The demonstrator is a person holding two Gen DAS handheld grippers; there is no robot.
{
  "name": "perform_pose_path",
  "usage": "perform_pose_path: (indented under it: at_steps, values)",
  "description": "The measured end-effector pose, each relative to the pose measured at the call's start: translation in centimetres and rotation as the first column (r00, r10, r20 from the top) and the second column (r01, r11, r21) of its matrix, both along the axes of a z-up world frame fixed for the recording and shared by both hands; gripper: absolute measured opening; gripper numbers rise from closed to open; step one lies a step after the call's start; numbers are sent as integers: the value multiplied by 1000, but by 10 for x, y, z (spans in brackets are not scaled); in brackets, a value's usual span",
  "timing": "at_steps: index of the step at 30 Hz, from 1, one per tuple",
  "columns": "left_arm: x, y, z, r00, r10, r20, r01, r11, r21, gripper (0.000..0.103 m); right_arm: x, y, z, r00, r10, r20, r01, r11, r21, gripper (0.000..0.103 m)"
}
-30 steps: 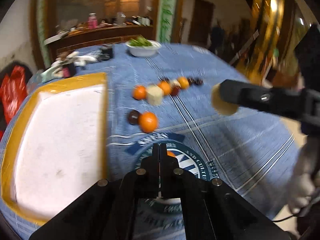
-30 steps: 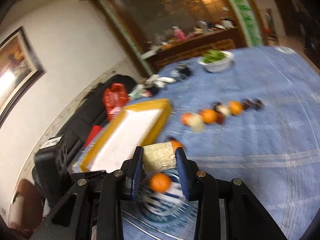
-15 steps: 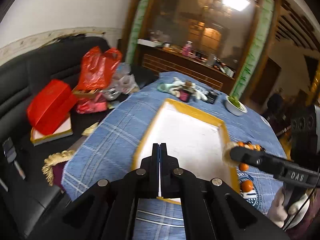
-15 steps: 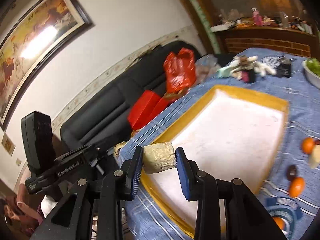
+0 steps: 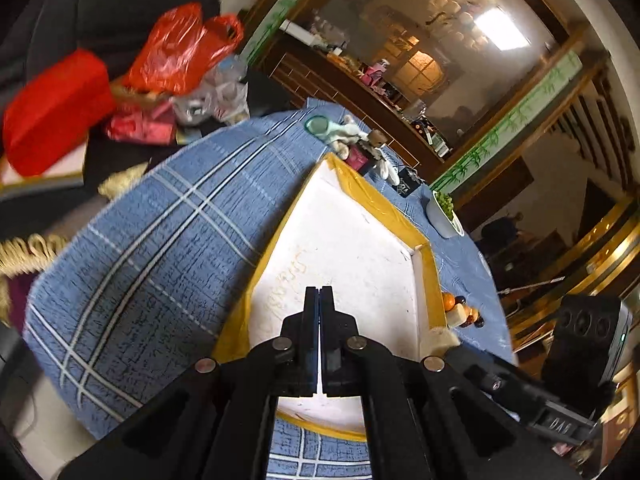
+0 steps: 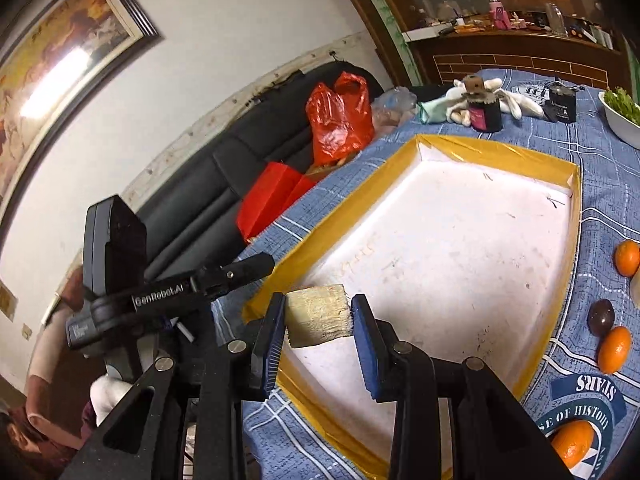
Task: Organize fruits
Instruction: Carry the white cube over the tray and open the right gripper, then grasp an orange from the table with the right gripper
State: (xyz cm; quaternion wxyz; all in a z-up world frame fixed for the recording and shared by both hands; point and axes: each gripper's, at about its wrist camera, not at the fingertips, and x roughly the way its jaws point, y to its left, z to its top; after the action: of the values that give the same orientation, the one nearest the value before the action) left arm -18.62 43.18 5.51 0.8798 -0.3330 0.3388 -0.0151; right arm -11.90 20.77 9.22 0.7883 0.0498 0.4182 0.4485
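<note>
My right gripper [image 6: 318, 320] is shut on a pale cut fruit chunk [image 6: 318, 320] and holds it over the near left corner of the white tray with a yellow rim [image 6: 460, 240]. The chunk also shows at the tray's right edge in the left wrist view [image 5: 436, 338]. My left gripper [image 5: 319, 308] is shut and empty above the tray [image 5: 360, 256]. Oranges [image 6: 627, 257] and a dark round fruit [image 6: 601, 317] lie on the blue cloth right of the tray. A row of fruits [image 5: 460, 312] shows past the tray's right rim.
A white bowl of greens [image 6: 622, 114] stands at the far right. A toy, a dark cup [image 6: 486, 114] and a small black device [image 6: 562, 106] lie beyond the tray. A red plastic bag [image 6: 340, 116] and a red box [image 5: 52, 108] sit on the black sofa to the left.
Both grippers swung left from the fruit row to the tray. The right gripper carried the chunk over the tray's near corner and lower. The left stays shut.
</note>
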Motion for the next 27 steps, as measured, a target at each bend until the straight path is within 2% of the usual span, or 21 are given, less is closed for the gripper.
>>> perform_pose_path:
  at_steps: [5, 8, 9, 11, 13, 16, 18, 21, 24, 26, 27]
  values:
    - [7, 4, -16, 1000, -17, -9, 17, 999, -51, 0, 0, 20, -17, 1000, 11, 24, -8, 996, -90, 38]
    - [9, 6, -19, 1000, -20, -8, 19, 998, -66, 0, 6, 25, -28, 1000, -2, 4, 2, 994, -113, 39]
    - [10, 7, -19, 1000, -22, -5, 22, 997, -75, 3, 8, 26, -32, 1000, -6, -4, 5, 992, -123, 39]
    - [12, 7, -16, 1000, -22, -4, 22, 997, -67, 18, 10, 29, -37, 1000, -9, -22, 6, 990, -138, 42]
    - [10, 5, -10, 1000, -4, 7, 4, 999, -46, 45, 11, 29, -37, 999, -14, -36, 9, 991, -131, 56]
    - [5, -1, 1, 999, -10, 37, 11, 1000, -13, 55, 12, 17, -25, 999, -35, -18, 33, 995, -99, 57]
    - [1, -3, 8, 999, -6, 44, 5, 1000, 26, 56, 18, -4, -4, 998, -64, -3, 63, 997, -54, 57]
    - [-14, 7, 23, 998, 47, 48, -50, 997, 64, 57, 38, -73, 61, 975, -194, 106, 188, 980, 58, 57]
    - [-35, 17, 41, 992, 109, 70, -115, 989, 91, 66, 38, -174, 117, 909, -371, 188, 343, 925, 164, 60]
    - [-38, 14, 50, 989, 122, 85, -131, 986, 102, 69, 21, -224, 127, 863, -451, 228, 420, 891, 174, 62]
    - [-36, 10, 52, 989, 118, 88, -127, 987, 100, 69, 8, -245, 120, 843, -484, 234, 459, 875, 158, 62]
